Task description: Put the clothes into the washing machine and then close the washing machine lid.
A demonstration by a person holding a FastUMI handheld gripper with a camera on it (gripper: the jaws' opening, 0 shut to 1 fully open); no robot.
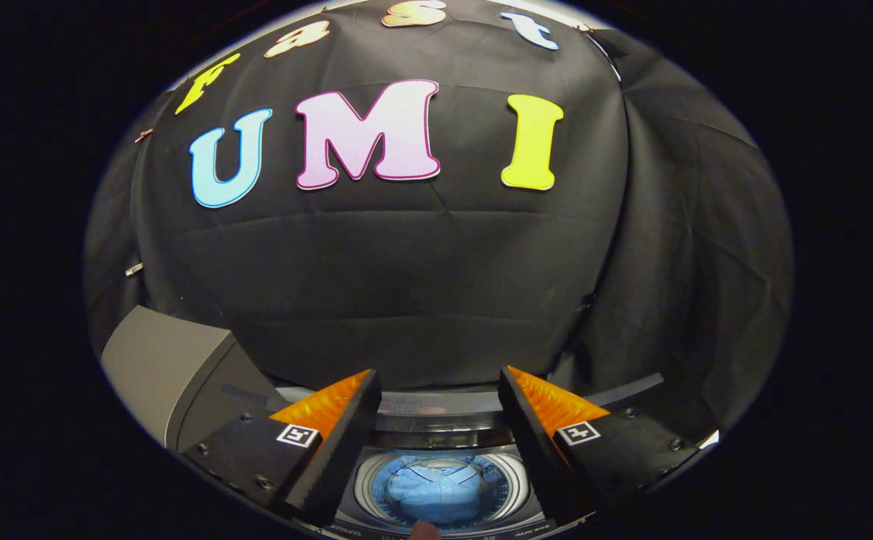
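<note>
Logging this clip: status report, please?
Gripper open, empty, above washing machine. Blue garment already in drum. Lid still up beside the fingers. Nothing in the way.

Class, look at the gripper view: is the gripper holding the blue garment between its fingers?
No. The gripper is open and empty, and the blue garment lies in the washing machine drum below.

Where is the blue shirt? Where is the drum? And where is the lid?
Shirt (440, 491), gripper view, on its chest, between the open jaws.
Drum (365, 480), gripper view, on its pale rim.
Lid (155, 364), gripper view, on its raised grey panel.
</note>
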